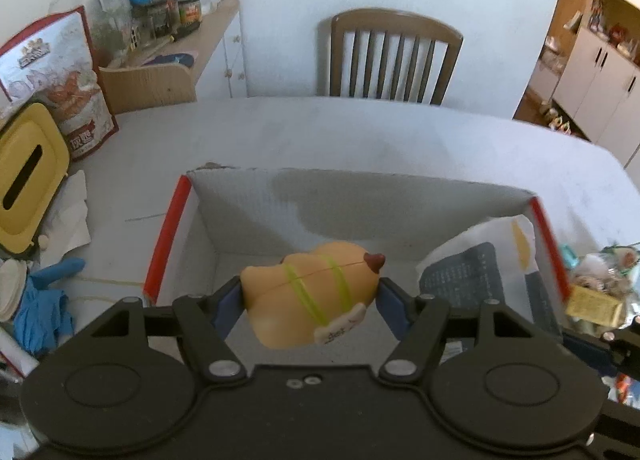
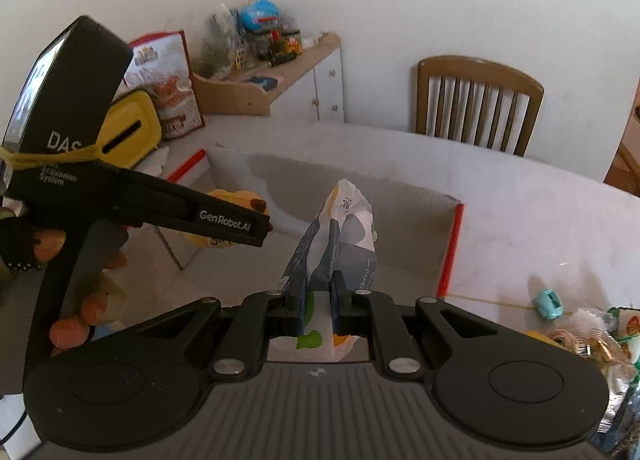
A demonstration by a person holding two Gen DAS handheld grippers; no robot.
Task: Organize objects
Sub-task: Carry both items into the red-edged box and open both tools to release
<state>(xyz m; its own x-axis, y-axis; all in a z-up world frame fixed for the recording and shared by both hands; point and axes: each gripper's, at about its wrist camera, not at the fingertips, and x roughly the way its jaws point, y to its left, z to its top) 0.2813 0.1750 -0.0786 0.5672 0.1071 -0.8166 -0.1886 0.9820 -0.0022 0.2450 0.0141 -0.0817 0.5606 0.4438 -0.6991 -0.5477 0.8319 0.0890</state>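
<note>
My left gripper (image 1: 310,296) is shut on a tan soft toy (image 1: 308,292) with green bands and a dark red nose, held above the open cardboard box (image 1: 240,200). The box has red-edged side walls and sits mid-table. My right gripper (image 2: 318,300) is shut on a white and dark blue paper packet (image 2: 340,228), which stands upright over the box's (image 2: 400,196) right half. That packet (image 1: 480,264) leans inside the box's right side in the left wrist view. The left gripper's body (image 2: 120,196) crosses the right wrist view, with the toy (image 2: 236,200) partly hidden behind it.
A yellow tissue box (image 1: 28,176), red-white bag (image 1: 60,76), crumpled tissues and blue gloves (image 1: 40,308) crowd the table's left. Small loose items (image 2: 580,332) and a teal clip (image 2: 548,303) lie right of the box. A wooden chair (image 1: 392,56) stands behind the table; a cluttered cabinet (image 1: 180,44) far left.
</note>
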